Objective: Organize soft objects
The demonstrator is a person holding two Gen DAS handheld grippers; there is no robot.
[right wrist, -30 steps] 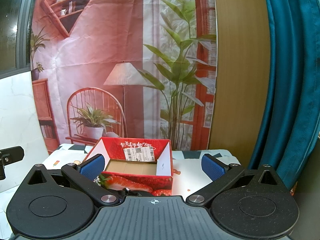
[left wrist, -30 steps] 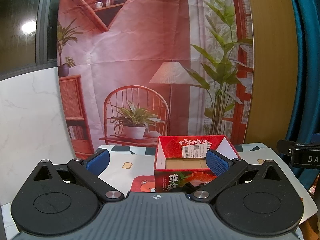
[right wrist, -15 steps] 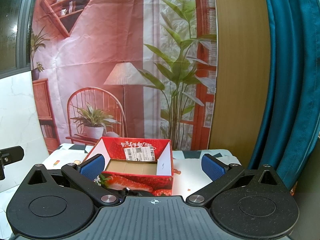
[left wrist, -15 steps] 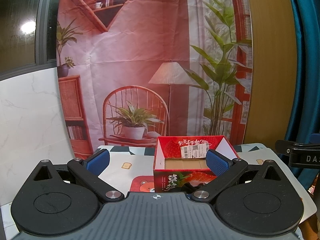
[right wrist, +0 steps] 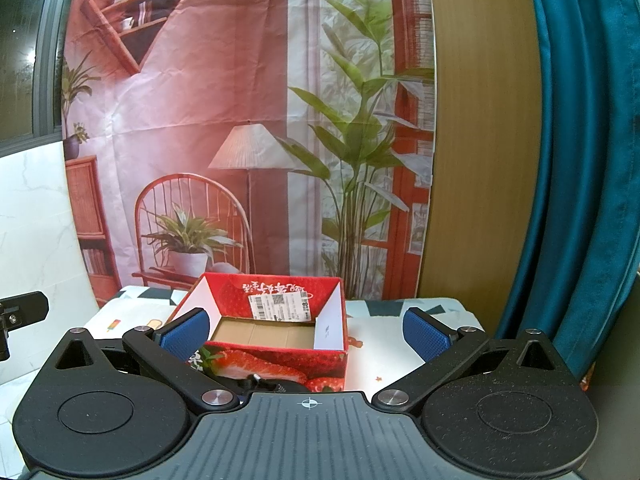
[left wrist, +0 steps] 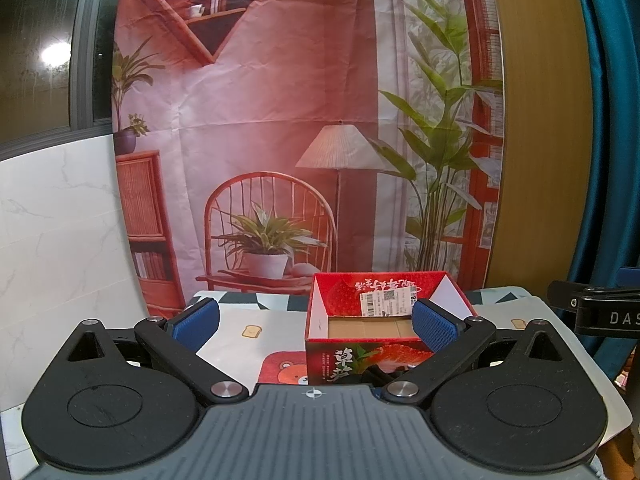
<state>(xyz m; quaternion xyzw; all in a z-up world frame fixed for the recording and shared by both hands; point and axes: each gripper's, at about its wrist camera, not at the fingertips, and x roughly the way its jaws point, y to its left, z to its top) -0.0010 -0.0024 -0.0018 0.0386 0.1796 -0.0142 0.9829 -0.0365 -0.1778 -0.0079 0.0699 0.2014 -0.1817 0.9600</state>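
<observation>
Both hand-held grippers, left (left wrist: 316, 322) and right (right wrist: 306, 330), spread wide and empty before an open red strawberry-printed box (right wrist: 276, 330), bare cardboard floor inside

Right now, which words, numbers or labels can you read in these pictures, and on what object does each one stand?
"DAS": white letters, cut off by the frame edge, on the black clamp.
Red box: large Chinese characters on front, unreadable to me.
White barcode label inside box: print too small, only "8" legible.

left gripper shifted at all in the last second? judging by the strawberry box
No. In the left wrist view the strawberry box sits in the same spot behind the open left gripper, its right pad overlapping the same box corner as before.
</observation>
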